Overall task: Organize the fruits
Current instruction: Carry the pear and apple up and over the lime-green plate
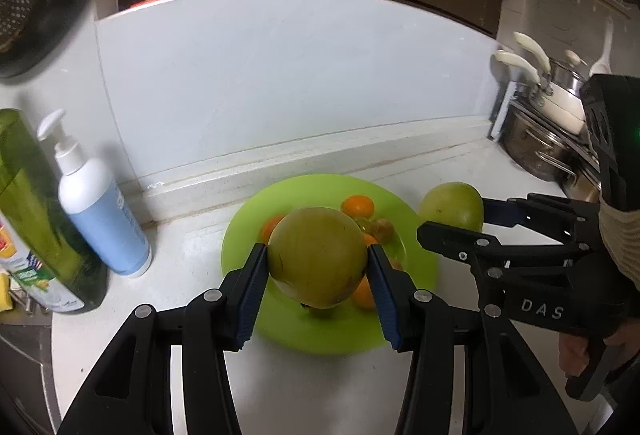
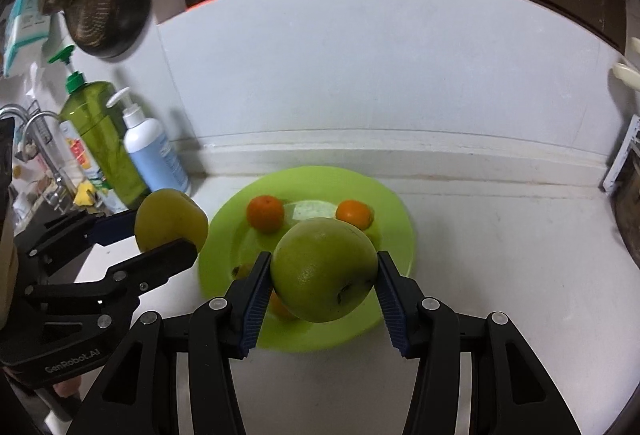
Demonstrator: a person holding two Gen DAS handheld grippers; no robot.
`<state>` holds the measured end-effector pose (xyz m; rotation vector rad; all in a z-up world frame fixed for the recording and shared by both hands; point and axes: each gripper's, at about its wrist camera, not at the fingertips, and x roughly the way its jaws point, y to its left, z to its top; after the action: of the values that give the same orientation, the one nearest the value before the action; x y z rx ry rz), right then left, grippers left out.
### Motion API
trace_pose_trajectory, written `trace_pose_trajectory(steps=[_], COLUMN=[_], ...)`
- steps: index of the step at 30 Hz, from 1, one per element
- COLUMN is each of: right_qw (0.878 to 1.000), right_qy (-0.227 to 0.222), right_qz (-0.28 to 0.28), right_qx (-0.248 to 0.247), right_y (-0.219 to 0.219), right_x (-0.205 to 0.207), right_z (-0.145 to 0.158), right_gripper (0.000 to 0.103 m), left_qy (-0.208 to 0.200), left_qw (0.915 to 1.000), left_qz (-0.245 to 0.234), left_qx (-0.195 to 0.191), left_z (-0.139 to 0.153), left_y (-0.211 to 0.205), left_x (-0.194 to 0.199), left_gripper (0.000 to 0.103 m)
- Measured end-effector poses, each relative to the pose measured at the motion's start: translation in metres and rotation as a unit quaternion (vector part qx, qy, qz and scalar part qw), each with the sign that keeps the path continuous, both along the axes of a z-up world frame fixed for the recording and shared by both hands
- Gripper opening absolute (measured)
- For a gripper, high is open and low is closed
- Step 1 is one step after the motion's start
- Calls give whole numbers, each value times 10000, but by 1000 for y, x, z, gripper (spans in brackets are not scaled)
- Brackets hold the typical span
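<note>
The left tool [image 1: 318,261] is clamped on a large green fruit [image 1: 316,255], its blue pads [image 1: 253,297] pressing both sides, lifted over the green plate [image 1: 240,235]. The right tool [image 2: 324,271] grips a second green fruit [image 2: 324,269] the same way, above the plate's near edge. Small oranges [image 2: 265,213] lie on the plate, which sits on the white table [image 2: 500,235]. Farther back, beside the wall, stand a white pump bottle [image 2: 154,151] and a green bottle [image 2: 100,131].

Left gripper [image 1: 318,263] clamps green fruit [image 1: 316,255] (over plate [image 1: 240,235]).
</note>
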<state>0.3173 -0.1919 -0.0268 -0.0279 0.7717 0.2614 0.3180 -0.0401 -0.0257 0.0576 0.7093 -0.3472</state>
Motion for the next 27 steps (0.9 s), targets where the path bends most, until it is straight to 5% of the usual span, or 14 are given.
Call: trace_pose_trajectory(steps=[27], right_qw=[9977], right_qy=[651], right_qz=[-206], right_qx=[-32], right_y=[-12], right_x=[57], right_z=[-54], right_gripper=[51], left_qy=[781], left_qw=[9969], left_qz=[93], left_qx=[97], left_z=[-59], left_y=[-13], left_x=[56], left_gripper=[49])
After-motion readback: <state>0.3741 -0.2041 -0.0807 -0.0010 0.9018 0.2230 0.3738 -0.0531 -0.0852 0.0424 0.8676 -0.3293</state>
